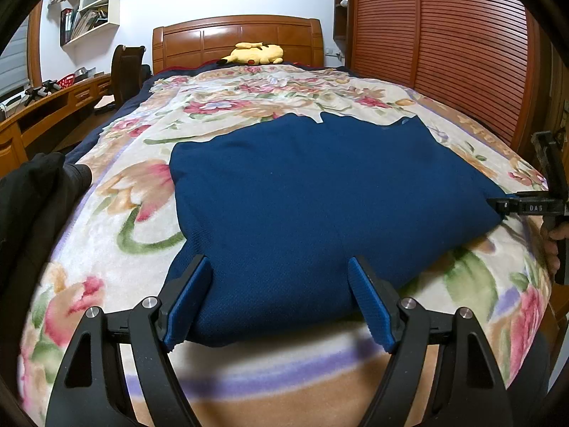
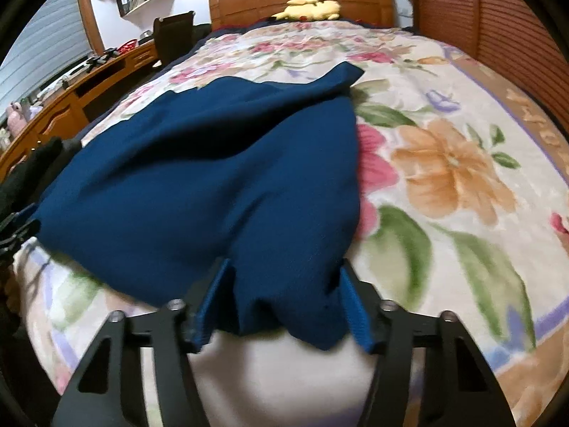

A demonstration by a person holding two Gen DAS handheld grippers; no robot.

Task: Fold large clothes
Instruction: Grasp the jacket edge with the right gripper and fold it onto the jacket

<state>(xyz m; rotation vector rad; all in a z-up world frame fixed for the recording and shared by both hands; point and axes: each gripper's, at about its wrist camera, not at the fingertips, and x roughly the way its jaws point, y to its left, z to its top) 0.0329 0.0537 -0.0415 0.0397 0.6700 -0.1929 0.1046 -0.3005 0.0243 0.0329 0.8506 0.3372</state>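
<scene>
A dark blue garment (image 1: 320,195) (image 2: 213,178) lies spread on the floral blanket (image 1: 117,185) (image 2: 444,163) that covers the bed. My left gripper (image 1: 279,263) stands open astride the garment's near edge, and the cloth lies flat between its blue pads (image 1: 188,302). My right gripper (image 2: 283,270) is at the garment's near right corner. The cloth there is bunched into folds between its pads (image 2: 213,302), which press on it from both sides. In the left wrist view the right gripper (image 1: 499,208) meets that corner at the far right, with a hand (image 1: 554,238) behind it.
A yellow plush toy (image 1: 254,53) (image 2: 313,9) lies by the wooden headboard (image 1: 234,39). A slatted wooden wardrobe (image 1: 444,53) lines the bed's right side. On the left are a desk (image 1: 53,106), a dark chair (image 1: 126,67) and dark clothing (image 1: 32,195).
</scene>
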